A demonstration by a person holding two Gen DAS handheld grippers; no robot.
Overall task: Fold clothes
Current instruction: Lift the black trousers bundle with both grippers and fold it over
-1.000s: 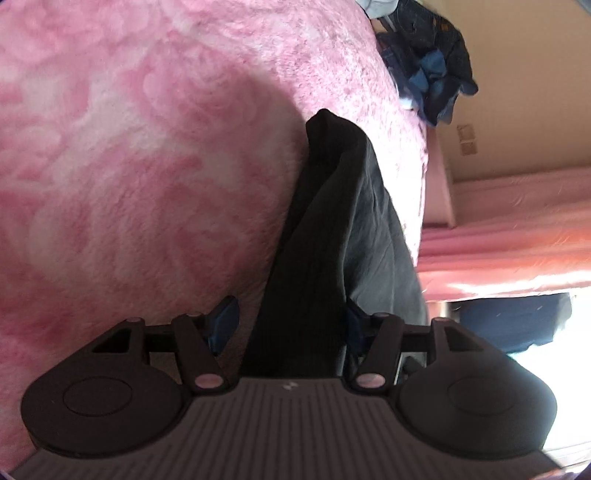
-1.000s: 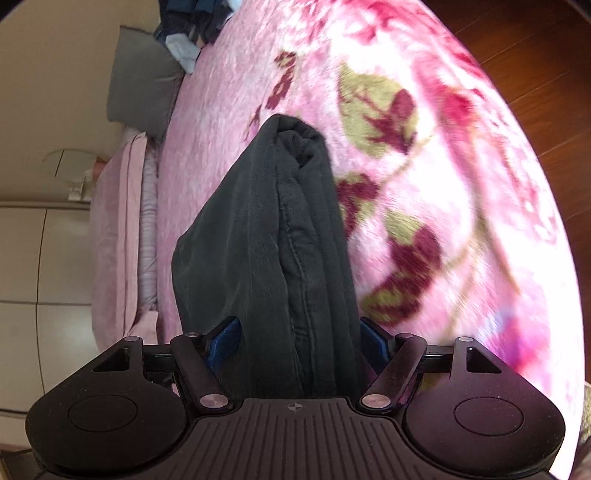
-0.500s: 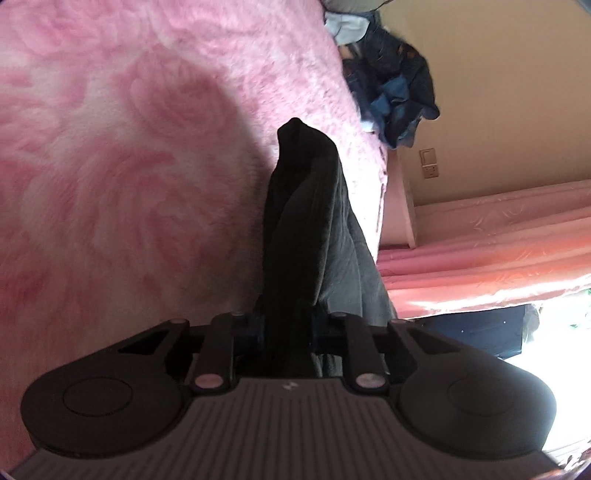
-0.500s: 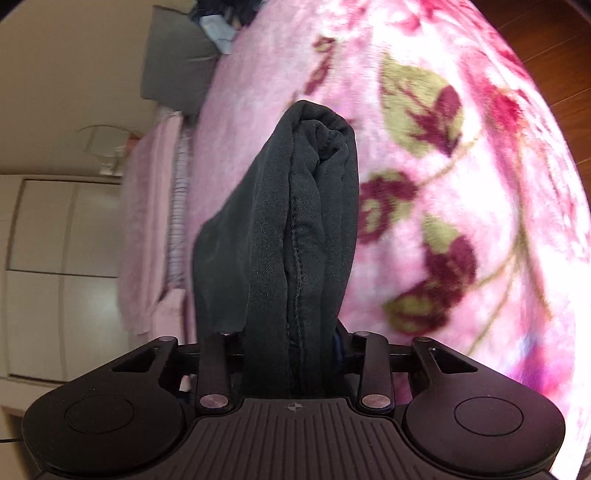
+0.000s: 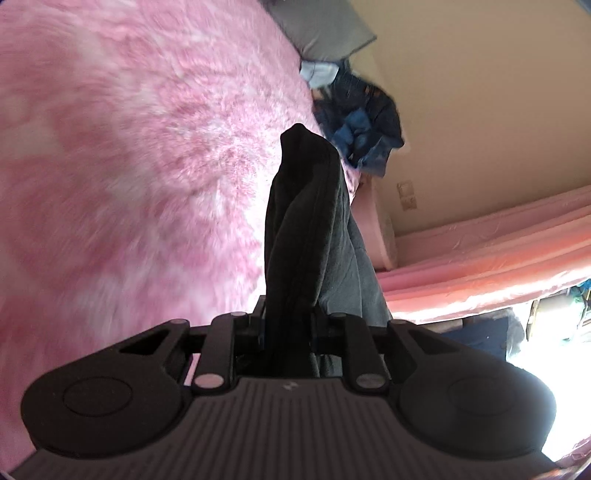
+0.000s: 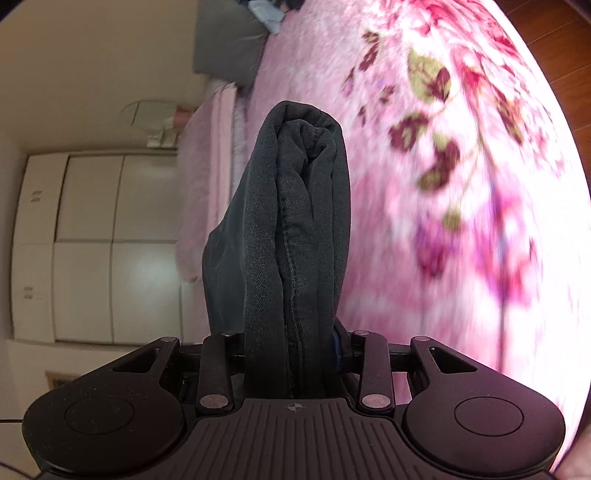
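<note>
Left tongs (image 5: 288,328): closed on a folded dark garment (image 5: 303,229). A second ago the pads were spread wide with the cloth lying loose between them; by half a second ago the cloth was already pinched, and that grip is unchanged.

Right tongs (image 6: 291,350): likewise clamped on the same dark garment (image 6: 295,229), a thicker bundle of folds with a stitched seam visible. These pads too were wide apart a second ago and are now pressed against the cloth from both sides; a strip of blue pad is seen at the right edge of the bundle.

The garment is held by both tongs, its far end sticking out past them in a rounded bunch. In the earlier frames it lay on the pink blanket (image 5: 129,166); now it appears lifted off the bed (image 6: 461,147), though contact beneath cannot be seen. The blanket is motion-blurred in both views, where it was sharp before.

Background is shifted since the earlier frames. In the left view a grey pillow (image 5: 325,33) is now seen at the top, with the pile of blue clothes (image 5: 365,125) lower in the frame than before; pink curtains (image 5: 480,251) are seen at right. In the right view more of the white wardrobe (image 6: 92,240) is exposed at left, and the grey pillow (image 6: 229,44) sits at the head of the bed.
</note>
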